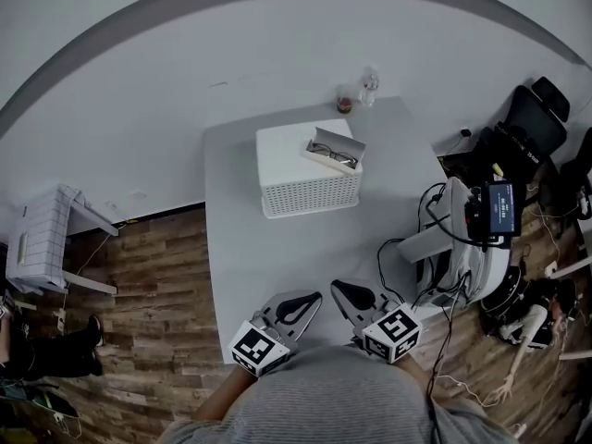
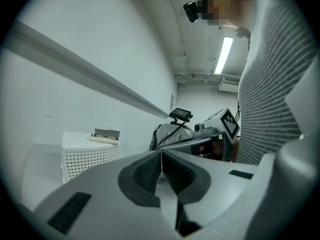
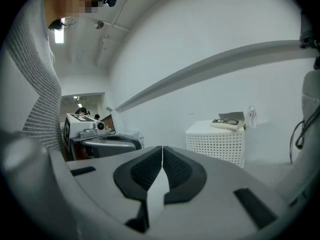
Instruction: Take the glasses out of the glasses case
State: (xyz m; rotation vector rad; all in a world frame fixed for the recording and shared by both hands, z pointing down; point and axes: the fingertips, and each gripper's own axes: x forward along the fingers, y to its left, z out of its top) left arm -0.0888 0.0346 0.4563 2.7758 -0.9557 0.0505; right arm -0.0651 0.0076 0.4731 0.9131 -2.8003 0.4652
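An open white glasses case (image 1: 333,150) lies on top of an upturned white perforated basket (image 1: 308,191) at the far side of the grey table. Dark-framed glasses (image 1: 333,157) rest inside it; they also show as the glasses (image 2: 104,136) and glasses (image 3: 226,121) in the two gripper views. My left gripper (image 1: 314,297) and right gripper (image 1: 337,288) sit side by side at the table's near edge, far from the case. Both are shut with nothing between the jaws. The left gripper (image 2: 161,154) and right gripper (image 3: 162,150) show pads pressed together.
A small bottle (image 1: 370,86) and a dark jar (image 1: 344,103) stand at the table's far edge (image 1: 277,123). A white rack (image 1: 42,243) stands on the wooden floor at left. To the right are a machine with a screen (image 1: 499,206), cables and a black chair (image 1: 532,123).
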